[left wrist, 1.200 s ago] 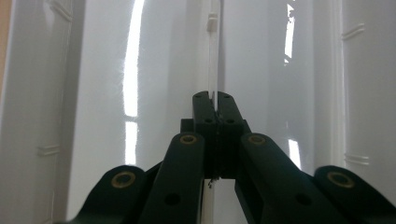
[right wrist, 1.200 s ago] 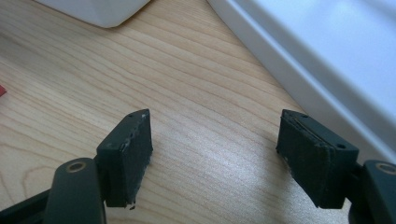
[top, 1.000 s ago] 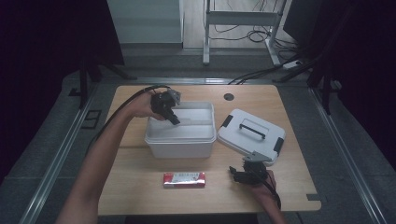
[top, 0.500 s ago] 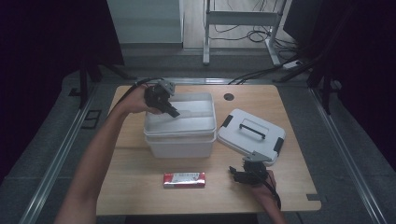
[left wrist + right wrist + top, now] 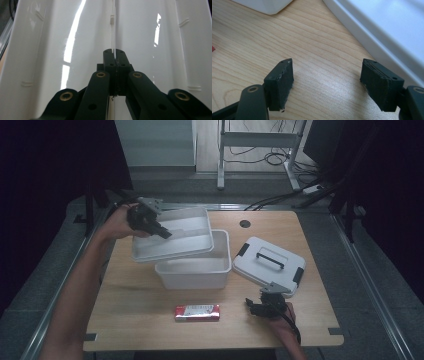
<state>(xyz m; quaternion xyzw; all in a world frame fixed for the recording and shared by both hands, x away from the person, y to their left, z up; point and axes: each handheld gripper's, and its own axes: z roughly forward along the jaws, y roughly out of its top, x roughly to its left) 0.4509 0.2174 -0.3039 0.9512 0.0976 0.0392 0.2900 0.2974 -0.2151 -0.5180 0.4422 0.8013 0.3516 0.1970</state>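
A white inner tray (image 5: 175, 242) hangs tilted above and to the left of the white box (image 5: 195, 270). My left gripper (image 5: 161, 231) is shut on it. In the left gripper view the black jaws (image 5: 115, 53) pinch the thin middle rib of the tray (image 5: 62, 37). The box's white lid (image 5: 270, 261), with its handle and dark latches, lies on the table to the right of the box. My right gripper (image 5: 260, 305) rests low on the table in front of the lid. Its jaws (image 5: 327, 80) stand open over bare wood, with the lid's edge (image 5: 387, 30) beside them.
A red packet (image 5: 197, 312) lies flat near the wooden table's front edge (image 5: 210, 342), in front of the box. A round cable hole (image 5: 244, 223) sits at the back of the table. A corner of the box (image 5: 264, 3) lies beyond the right gripper.
The left gripper has risen and moved left and away with the tray, lifting it out of the box. The right gripper has stayed where it was.
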